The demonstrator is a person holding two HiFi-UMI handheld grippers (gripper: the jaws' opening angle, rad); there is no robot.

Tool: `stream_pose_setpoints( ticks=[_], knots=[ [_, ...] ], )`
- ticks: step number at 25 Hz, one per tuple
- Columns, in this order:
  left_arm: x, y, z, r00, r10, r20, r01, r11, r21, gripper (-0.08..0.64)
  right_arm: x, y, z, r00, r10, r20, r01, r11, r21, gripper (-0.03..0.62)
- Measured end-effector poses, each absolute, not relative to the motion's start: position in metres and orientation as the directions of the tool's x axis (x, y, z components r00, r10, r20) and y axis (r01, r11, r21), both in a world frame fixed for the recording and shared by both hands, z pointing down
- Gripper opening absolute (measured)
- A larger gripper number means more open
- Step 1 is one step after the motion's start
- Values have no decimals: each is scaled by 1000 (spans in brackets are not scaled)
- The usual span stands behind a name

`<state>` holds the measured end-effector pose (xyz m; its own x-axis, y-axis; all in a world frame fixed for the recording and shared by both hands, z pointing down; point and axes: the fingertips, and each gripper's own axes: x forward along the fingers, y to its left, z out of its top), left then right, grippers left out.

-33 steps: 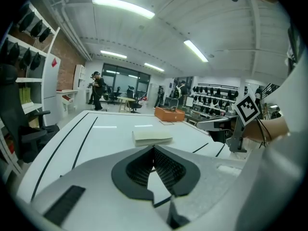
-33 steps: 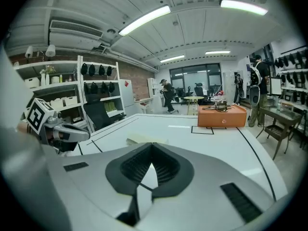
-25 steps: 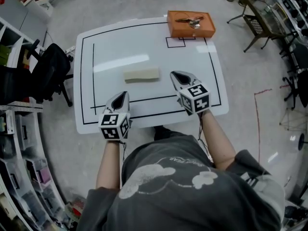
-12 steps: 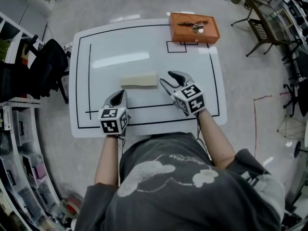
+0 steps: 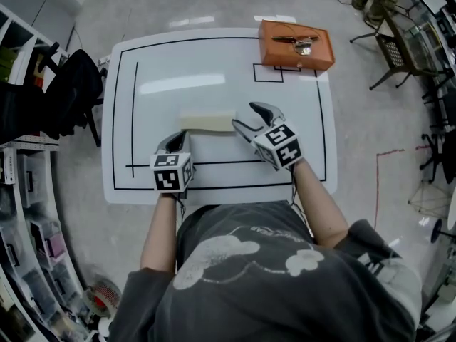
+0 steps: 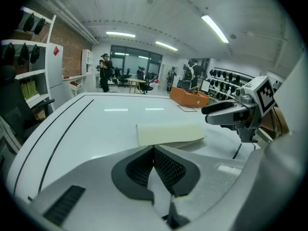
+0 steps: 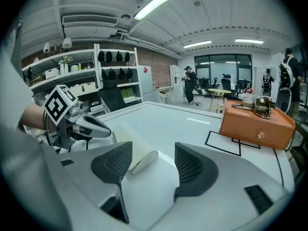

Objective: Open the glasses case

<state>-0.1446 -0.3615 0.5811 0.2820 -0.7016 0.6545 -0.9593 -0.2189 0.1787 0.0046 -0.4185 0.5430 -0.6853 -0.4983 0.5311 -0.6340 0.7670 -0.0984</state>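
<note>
The case (image 5: 206,120) lies closed at the middle of the desk (image 5: 214,55). The right gripper (image 5: 244,116) has just been opening its fingers, which now stand wide with the case's right end between them, ungripped. The left gripper (image 5: 176,138), its fingers together and empty, is just off the case's near edge.

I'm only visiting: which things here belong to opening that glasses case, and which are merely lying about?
Belongs to the job:
- glasses case, closed
- right gripper, whose jaws have just been opening, with the case's end in the gap, untouched
- left gripper, jaws together

Lying about:
- orange box
- pair of glasses on it
- black chair
</note>
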Motion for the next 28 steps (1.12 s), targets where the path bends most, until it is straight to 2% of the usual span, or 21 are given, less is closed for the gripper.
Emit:
stream_pose_setpoints(
  ticks=[4, 16, 26, 28],
  knots=[
    [-145, -363, 586, 270, -698, 663, -963, -201, 181, 2, 1, -411, 554, -689, -441, 575, -585, 807, -82, 267],
    [-144, -367, 590, 244, -682, 689, -970, -183, 163, 2, -18, -394, 562, -727, -332, 601, -424, 905, -14, 284],
    [-144, -367, 590, 275, -665, 694, -961, -193, 196, 2, -25, -388, 582, -642, -337, 688, -249, 941, 229, 284],
    [-143, -367, 591, 277, -664, 695, -961, -195, 196, 2, -25, -390, 584, -627, -357, 692, -233, 934, 271, 261]
  ],
)
